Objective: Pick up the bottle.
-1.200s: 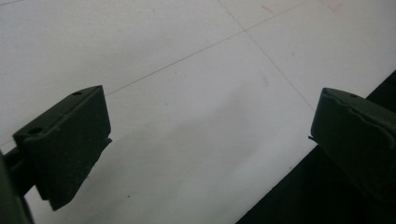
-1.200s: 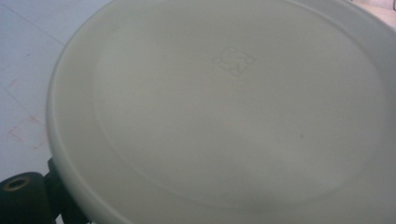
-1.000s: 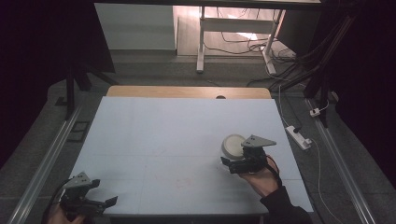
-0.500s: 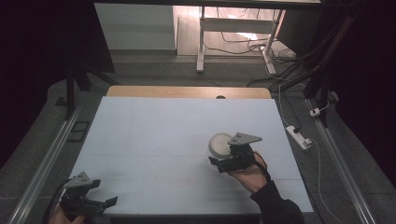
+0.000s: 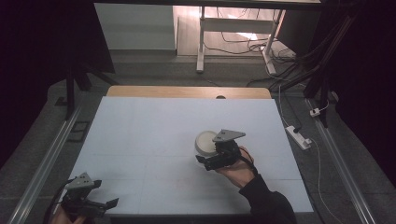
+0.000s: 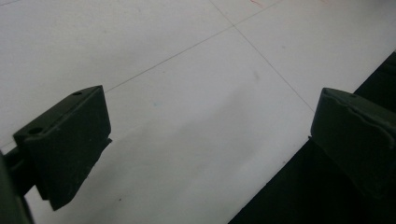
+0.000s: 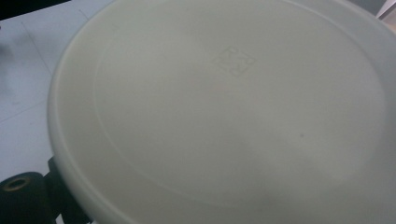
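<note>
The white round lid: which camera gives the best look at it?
The right gripper view: the white round lid is close up there, with its raised rim and a small embossed square mark. The high view shows it small, held by the right gripper over the table. The left gripper view looks at bare table between open jaws.

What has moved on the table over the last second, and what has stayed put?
The right gripper, carrying the round white lid, has travelled leftward across the white table, from near its right edge toward the middle and a little nearer the person. The lid has stayed in its jaws throughout. The left gripper has stayed at the near left corner, jaws apart, holding nothing.
</note>
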The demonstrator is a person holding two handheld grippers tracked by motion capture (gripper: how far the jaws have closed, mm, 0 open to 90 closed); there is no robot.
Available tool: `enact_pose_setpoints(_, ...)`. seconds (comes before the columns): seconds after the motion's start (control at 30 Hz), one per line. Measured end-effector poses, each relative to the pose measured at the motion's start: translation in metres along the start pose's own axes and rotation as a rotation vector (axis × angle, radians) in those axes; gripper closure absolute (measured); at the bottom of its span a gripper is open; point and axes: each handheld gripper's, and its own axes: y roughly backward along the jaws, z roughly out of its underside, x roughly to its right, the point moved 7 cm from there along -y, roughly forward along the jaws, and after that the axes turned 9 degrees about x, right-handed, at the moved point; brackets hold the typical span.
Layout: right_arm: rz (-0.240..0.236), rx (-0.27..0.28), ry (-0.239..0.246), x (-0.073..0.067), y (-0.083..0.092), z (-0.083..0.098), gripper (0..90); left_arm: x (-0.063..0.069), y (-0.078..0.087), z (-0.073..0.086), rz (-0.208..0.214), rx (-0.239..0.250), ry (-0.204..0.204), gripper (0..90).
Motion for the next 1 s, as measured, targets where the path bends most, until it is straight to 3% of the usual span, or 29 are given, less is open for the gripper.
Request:
enact_pose_setpoints(0.5, -0.046, -0.017, 0.022, -0.018, -0.025, -0.008, 6.2, -0.001, 0.000, 0.000, 0.013, 0.001, 0.018, 0.4)
enact_pose_setpoints(1.0, -0.080, -0.024, 0.043, -0.029, -0.034, -0.010, 6.2, -0.003, 0.001, 0.000, 0.024, 0.006, 0.038, 0.2)
